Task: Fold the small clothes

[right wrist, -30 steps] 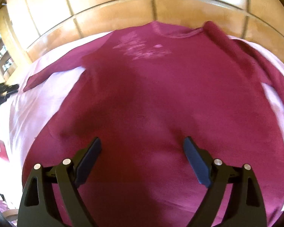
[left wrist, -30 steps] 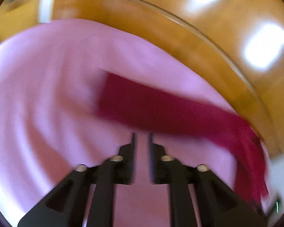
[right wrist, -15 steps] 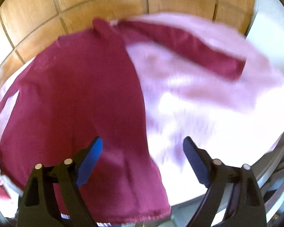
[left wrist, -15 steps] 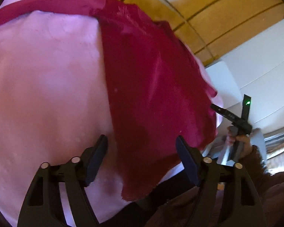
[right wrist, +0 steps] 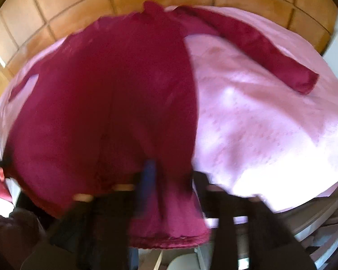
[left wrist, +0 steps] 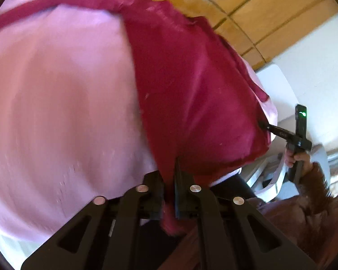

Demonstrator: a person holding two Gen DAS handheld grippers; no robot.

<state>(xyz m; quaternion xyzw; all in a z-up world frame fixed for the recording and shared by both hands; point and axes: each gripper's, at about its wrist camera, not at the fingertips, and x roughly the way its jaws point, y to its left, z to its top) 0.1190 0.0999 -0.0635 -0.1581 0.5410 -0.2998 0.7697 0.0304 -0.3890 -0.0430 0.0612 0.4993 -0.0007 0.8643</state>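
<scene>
Half a second ago both grippers were gaping over the hem; now I am seeing the left gripper pinching the near hem corner of the dark red long-sleeved fabric top, and the right gripper appears narrowed onto the opposite corner, though blur is obscuring it. I am judging the fold ready to begin. The top is lying face-up, sleeves spread, on the pink-covered round counter.

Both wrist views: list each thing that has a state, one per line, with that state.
maroon shirt: spread flat, bottom hem lifted at two corners
shirt sleeve: stretched out on the cloth
pink cloth: spread under the shirt
left gripper: shut on hem corner
right gripper: blurred, closing on hem
</scene>
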